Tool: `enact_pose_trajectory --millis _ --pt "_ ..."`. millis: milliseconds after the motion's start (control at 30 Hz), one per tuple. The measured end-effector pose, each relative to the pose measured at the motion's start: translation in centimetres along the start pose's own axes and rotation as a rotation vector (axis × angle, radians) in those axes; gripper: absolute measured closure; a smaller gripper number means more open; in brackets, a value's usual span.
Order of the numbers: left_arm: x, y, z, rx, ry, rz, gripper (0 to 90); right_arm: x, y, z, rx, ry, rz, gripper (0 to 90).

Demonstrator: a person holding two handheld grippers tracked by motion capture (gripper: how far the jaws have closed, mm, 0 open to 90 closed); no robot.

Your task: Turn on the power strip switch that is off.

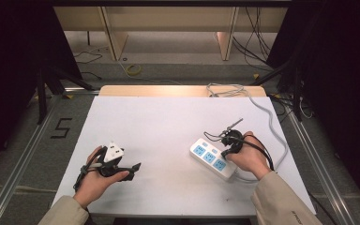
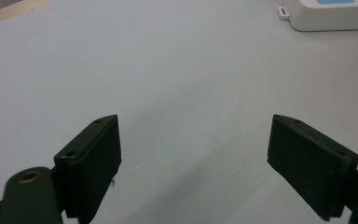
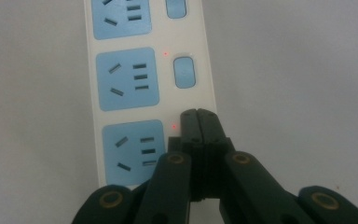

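**rigwatcher:** On my feed the right hand-held gripper [image 3: 199,114] has its jaws pressed flat together with nothing pinched between them, tips sitting over the white power strip [image 3: 151,42], right at the spot beside the nearest blue socket where a switch would be. That switch is hidden under the jaws, so I can't tell whether the tips actually touch it. A small red dot shows next to the tips, and another beside the middle switch [image 3: 185,71].

**bench_lurker:** Where's the strip on the tabletop? And the other side?

**rigwatcher:** From the high view the power strip [image 1: 213,159] lies on the right part of the white tabletop [image 1: 168,122], angled, with its near end under the right hand [image 1: 248,157]. Its grey cable [image 1: 269,117] loops away to the far edge. The left hand-held gripper [image 2: 193,154] is well apart from it on the left, jaws spread wide over bare tabletop, holding nothing. In that gripper's view just a corner of the strip [image 2: 328,14] pokes in at the top, cut off.

**bench_lurker:** Any writing?

**rigwatcher:** No brand I can read on the strip. The only mark is a "5" [image 1: 62,127] taped on the floor to the left.
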State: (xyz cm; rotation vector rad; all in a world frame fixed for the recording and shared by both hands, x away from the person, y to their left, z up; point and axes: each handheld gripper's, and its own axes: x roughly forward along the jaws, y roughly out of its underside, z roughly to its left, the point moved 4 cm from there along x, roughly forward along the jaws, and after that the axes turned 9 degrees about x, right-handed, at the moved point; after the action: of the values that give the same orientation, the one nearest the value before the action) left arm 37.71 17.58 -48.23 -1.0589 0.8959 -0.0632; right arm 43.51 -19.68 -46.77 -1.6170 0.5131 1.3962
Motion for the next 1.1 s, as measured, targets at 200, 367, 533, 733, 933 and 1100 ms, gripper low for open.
enact_pose_trajectory --millis 200,367,533,733,933,1100 --pt "-0.01 0.0 -0.03 0.001 0.0 0.0 17.0 0.11 0.01 -0.06 0.008 -0.004 0.001 90.0" --pt "-0.03 -0.01 -0.06 0.003 -0.001 0.003 16.9 0.23 0.04 -0.14 0.023 -0.01 0.002 90.0" --pt "-0.01 -0.03 -0.07 0.0 -0.001 -0.001 16.9 0.19 0.04 0.03 0.005 0.005 0.003 90.0" --pt "0.0 -0.01 -0.02 0.0 0.002 0.0 17.0 0.14 0.09 -0.05 0.011 -0.003 -0.001 90.0" --pt "-0.02 0.0 -0.04 0.001 0.003 0.0 17.0 0.02 0.16 -0.13 0.017 -0.01 -0.016 90.0" --pt "-0.02 -0.01 -0.06 0.001 0.003 0.0 16.9 0.0 0.18 -0.06 0.011 -0.008 -0.024 90.0"
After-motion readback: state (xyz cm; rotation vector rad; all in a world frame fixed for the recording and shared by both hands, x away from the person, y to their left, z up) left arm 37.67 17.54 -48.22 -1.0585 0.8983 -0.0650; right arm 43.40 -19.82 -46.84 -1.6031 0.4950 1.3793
